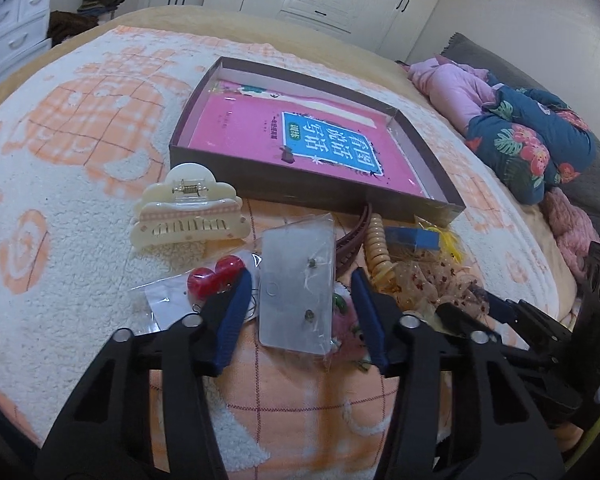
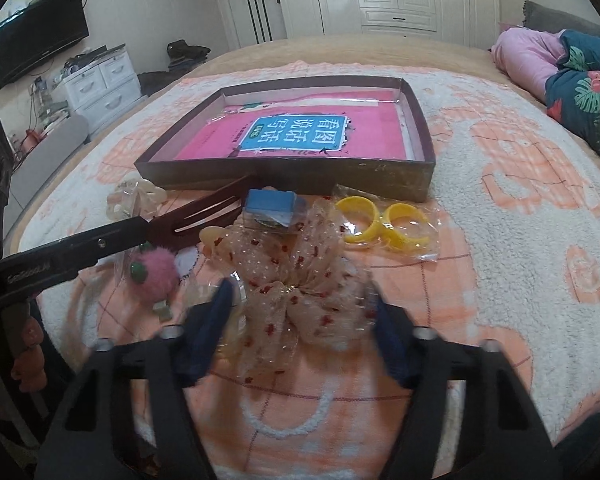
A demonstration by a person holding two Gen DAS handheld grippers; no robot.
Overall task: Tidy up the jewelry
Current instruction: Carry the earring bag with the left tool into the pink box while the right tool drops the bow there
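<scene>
While both tongs hang low over the bed's blanket (image 1: pixel 80 168), each straddles one bagged piece from the jewelry heap.

Left tongs (image 1: pixel 301 276) stand released, blue pads either side of a clear earring packet (image 1: pixel 298 292) with gaps showing, so nothing is gripped. From that packet, a cream hair claw (image 1: pixel 188 216) lies at ten o'clock, red bead earrings (image 1: pixel 216 276) at nine, and the shallow brown box (image 1: pixel 300 186) holding a pink book (image 1: pixel 240 132) at twelve. Right tongs (image 2: pixel 300 286) bracket a sheer red-dotted bow (image 2: pixel 292 256) in its wrapper; the fingers are blurred, and I cannot tell whether they press on it. Around the bow: a blue box (image 2: pixel 272 204) at twelve, bagged yellow rings (image 2: pixel 380 220) at two, a pink pompom (image 2: pixel 156 268) at nine.
</scene>
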